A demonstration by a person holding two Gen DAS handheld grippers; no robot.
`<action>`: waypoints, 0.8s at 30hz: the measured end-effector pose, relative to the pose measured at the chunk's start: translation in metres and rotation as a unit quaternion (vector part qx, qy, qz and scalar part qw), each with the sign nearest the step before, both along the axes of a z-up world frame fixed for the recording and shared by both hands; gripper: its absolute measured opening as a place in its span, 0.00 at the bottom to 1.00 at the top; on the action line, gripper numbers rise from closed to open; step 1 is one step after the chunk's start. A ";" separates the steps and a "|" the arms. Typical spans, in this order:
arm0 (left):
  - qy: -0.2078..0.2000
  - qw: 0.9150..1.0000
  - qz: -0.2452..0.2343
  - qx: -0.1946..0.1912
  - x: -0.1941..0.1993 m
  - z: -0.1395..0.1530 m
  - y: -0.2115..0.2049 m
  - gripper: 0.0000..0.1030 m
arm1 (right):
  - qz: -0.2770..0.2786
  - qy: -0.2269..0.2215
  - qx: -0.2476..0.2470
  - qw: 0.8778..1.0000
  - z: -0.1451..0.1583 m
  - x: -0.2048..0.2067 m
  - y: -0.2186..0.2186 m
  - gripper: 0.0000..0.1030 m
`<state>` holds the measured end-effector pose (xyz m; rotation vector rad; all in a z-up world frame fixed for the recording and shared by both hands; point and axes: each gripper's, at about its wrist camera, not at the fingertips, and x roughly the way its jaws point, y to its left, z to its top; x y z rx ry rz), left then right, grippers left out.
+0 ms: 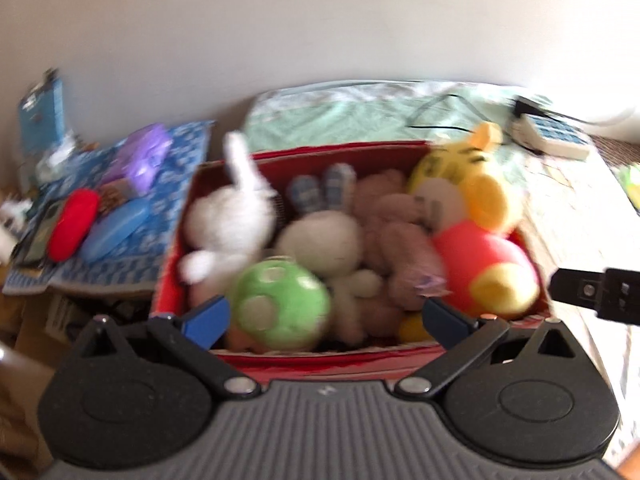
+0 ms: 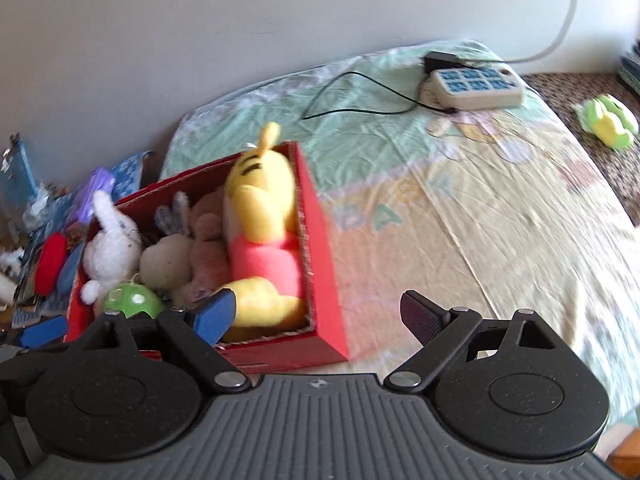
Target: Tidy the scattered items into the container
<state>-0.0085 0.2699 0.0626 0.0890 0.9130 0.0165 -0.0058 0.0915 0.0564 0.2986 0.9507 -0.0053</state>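
Note:
A red box [image 1: 172, 276] [image 2: 324, 256] on the bed is packed with soft toys: a white rabbit [image 1: 228, 220] [image 2: 110, 246], a green spotted ball [image 1: 280, 304] [image 2: 132, 300], a cream plush [image 1: 320, 240], a brown bear [image 1: 396, 240] and a yellow tiger in a pink shirt [image 1: 476, 224] [image 2: 260, 224]. My left gripper [image 1: 326, 316] hangs open just above the box's near edge, holding nothing. My right gripper [image 2: 316, 316] stands open and empty over the box's right front corner; its finger shows at the right of the left wrist view. A green and yellow plush [image 2: 608, 122] lies far right on the bed.
A power strip [image 2: 476, 86] [image 1: 556, 132] with black cables lies at the back of the patterned bedsheet [image 2: 460, 208]. Left of the box a blue patterned cloth [image 1: 120, 248] carries a red pouch [image 1: 74, 224], a blue case [image 1: 116, 228] and a purple item [image 1: 148, 160]. A white wall stands behind.

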 end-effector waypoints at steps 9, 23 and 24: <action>0.011 0.996 -0.089 -0.001 -0.008 -0.008 -0.038 0.99 | -0.095 -0.011 -0.011 0.995 -0.005 -0.033 -0.030 0.85; 0.009 0.999 -0.050 0.008 -0.006 -0.001 -0.037 0.99 | -0.064 -0.009 -0.012 0.998 -0.004 -0.031 -0.031 0.80; 0.010 0.999 -0.042 0.008 -0.005 -0.001 -0.033 0.99 | -0.054 -0.009 -0.012 0.998 -0.003 -0.029 -0.027 0.80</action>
